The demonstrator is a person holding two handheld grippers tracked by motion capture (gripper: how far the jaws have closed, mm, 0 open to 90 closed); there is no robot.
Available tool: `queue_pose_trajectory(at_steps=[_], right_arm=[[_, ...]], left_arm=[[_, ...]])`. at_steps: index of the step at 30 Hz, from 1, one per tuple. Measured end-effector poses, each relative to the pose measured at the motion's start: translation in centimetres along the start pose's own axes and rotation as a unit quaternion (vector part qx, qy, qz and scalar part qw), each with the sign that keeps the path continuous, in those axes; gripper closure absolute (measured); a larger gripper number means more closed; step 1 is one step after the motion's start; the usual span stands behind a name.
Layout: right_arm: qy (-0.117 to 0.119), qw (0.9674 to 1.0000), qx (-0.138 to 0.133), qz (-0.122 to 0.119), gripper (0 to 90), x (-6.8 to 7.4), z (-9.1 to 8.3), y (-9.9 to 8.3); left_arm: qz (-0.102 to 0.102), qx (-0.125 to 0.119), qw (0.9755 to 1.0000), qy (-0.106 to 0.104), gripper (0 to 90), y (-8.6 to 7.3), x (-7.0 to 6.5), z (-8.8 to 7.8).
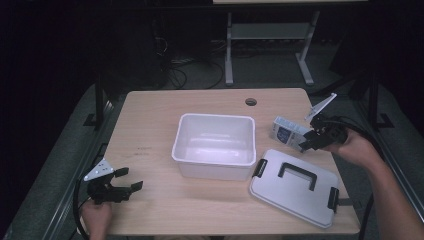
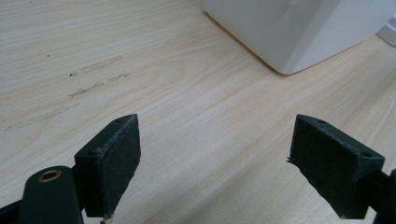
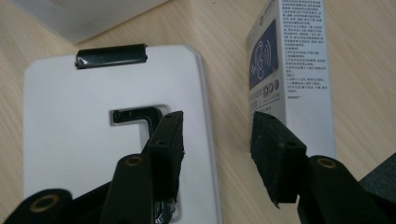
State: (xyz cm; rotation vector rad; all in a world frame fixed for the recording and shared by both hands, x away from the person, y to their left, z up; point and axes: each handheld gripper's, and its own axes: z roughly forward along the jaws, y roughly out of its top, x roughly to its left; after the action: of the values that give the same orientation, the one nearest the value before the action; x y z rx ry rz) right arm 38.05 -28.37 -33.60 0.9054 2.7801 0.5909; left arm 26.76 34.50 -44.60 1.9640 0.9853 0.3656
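High view: your right tool sits at the right side of the tabletop, its tips at the near end of the small printed box. That box lies flat on the wood, just beyond the grey lid and to the right of the open white bin. In the right gripper view the jaws stand partly apart with bare wood between them; one pad overlaps the box's end, but you cannot tell whether it touches. Your left tool rests low at the near left corner, jaws spread wide over bare wood, well apart from the bin.
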Motion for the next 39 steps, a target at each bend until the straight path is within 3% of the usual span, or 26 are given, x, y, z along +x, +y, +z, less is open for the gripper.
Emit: queue_pose_trajectory(at_steps=[19, 39], right_arm=[[-0.009, 0.9999, 0.006, 0.001, 51.9, -1.9, -0.3, 1.7], [-0.011, 0.9996, 0.024, 0.009, 47.4, -4.4, 1.4, 3.1]], left_arm=[[-0.005, -0.001, 1.0000, 0.004, 15.6, -0.1, 0.1, -0.2], [-0.006, -0.001, 1.0000, 0.005, 15.6, -0.2, 0.1, -0.2]])
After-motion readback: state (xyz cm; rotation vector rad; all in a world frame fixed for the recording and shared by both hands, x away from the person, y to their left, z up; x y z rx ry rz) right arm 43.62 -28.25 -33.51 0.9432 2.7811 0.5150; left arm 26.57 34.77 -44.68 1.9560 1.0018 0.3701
